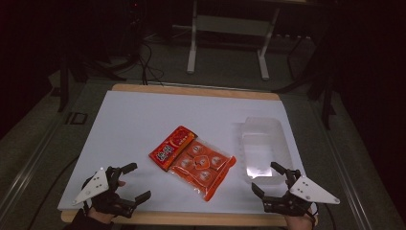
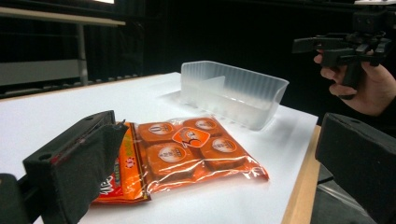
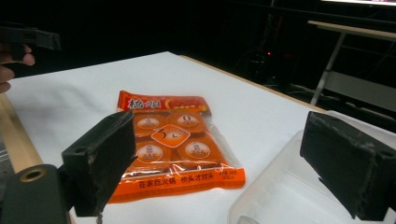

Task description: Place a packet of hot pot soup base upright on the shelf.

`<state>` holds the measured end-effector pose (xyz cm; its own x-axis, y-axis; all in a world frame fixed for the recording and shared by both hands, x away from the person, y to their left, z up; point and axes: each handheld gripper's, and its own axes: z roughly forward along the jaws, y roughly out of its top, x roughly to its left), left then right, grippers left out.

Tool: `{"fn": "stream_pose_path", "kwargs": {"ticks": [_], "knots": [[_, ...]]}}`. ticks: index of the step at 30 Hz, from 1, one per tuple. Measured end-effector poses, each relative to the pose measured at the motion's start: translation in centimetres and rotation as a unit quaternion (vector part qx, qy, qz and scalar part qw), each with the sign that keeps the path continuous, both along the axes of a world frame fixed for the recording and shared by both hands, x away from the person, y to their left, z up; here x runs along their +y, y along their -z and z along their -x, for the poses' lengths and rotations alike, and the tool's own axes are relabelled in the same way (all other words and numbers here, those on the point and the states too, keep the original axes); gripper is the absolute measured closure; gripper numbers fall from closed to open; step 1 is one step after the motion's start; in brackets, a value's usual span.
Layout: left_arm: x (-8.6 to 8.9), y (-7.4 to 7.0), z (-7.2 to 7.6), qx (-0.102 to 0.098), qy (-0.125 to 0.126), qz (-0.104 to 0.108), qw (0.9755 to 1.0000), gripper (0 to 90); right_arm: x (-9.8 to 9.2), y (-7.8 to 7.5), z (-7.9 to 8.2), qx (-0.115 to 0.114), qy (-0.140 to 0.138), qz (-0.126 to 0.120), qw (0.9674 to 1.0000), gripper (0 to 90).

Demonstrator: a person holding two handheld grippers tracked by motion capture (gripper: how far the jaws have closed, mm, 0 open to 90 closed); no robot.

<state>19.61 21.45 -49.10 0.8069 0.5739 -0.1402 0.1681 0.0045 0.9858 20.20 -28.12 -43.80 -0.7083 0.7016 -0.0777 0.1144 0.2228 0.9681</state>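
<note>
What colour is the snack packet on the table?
Orange, with a clear window showing round orange snacks; the snack packet shows best in the left gripper view.

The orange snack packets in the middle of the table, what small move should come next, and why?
Probably bring the right tongs left to the clear packet of orange snacks. Both tongs stand open and empty, it lies untouched on the white table, overlapping the flat orange wrapper, and the clear plastic tub waits empty beside it.

On the table [image 1: 143,115], the snack packet [image 1: 194,160] lies at the centre. The clear tub [image 1: 265,143] stands at its 3 o'clock, near but apart. The left gripper [image 1: 135,181] sits at the packet's 8 o'clock, the right gripper [image 1: 266,178] at its 4 o'clock, just before the tub.
</note>
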Motion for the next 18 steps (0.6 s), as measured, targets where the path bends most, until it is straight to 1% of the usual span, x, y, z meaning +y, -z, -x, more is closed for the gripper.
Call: {"fn": "stream_pose_path", "kwargs": {"ticks": [3, 4, 5, 6, 7, 8, 10, 11, 12, 13, 15, 16, 18], "knots": [[-0.1, 0.0, 0.0, 0.006, 0.004, -0.004, 1.0000, 0.0, -0.1, -0.1, 0.1, -0.002, -0.008, -0.007, 0.9999, 10.4], [-0.1, 0.0, 0.0, 0.008, 0.007, -0.006, 0.9999, 0.0, -0.1, -0.1, 0.1, -0.003, -0.006, -0.005, 1.0000, 10.4], [-0.2, 0.0, 0.0, 0.007, 0.006, -0.008, 0.9999, 0.0, -0.1, -0.1, 0.1, -0.005, -0.001, 0.002, 1.0000, 10.5], [-0.2, 0.0, 0.0, 0.007, 0.005, -0.013, 0.9999, 0.0, -0.1, -0.1, 0.1, -0.005, 0.003, 0.007, 1.0000, 10.4], [-0.3, 0.0, 0.1, 0.007, 0.003, -0.020, 0.9998, 0.0, -0.2, -0.1, 0.0, -0.001, 0.002, 0.006, 1.0000, 10.4], [-0.5, -0.1, 0.2, 0.011, -0.007, -0.031, 0.9994, 0.0, -0.2, -0.1, 0.0, 0.002, -0.001, 0.005, 1.0000, 10.4], [-0.7, -0.2, 0.3, 0.010, 0.008, -0.041, 0.9991, 0.0, -0.1, 0.0, -0.1, 0.004, 0.000, 0.011, 0.9999, 10.4], [-0.8, -0.2, 0.4, 0.008, 0.011, -0.051, 0.9986, 0.0, -0.1, 0.0, -0.1, 0.006, -0.003, 0.011, 0.9999, 10.4], [-0.8, -0.3, 0.5, 0.005, 0.015, -0.055, 0.9983, 0.0, -0.1, 0.0, -0.1, 0.007, -0.003, 0.011, 0.9999, 10.4], [-0.9, -0.3, 0.5, 0.004, 0.024, -0.057, 0.9981, 0.0, 0.0, -0.1, 0.0, 0.008, -0.003, 0.013, 0.9999, 10.4], [-1.1, -0.3, 0.5, 0.010, 0.035, -0.054, 0.9979, 0.0, 0.1, -0.1, 0.0, 0.006, -0.004, 0.015, 0.9999, 10.4], [-1.1, -0.4, 0.5, 0.012, 0.038, -0.057, 0.9976, 0.0, 0.1, -0.1, 0.0, 0.006, -0.004, 0.017, 0.9998, 10.4], [-1.4, -0.7, 0.6, 0.012, 0.047, -0.059, 0.9971, 0.0, 0.3, -0.2, 0.0, 0.005, -0.005, 0.018, 0.9998, 10.4]]}}
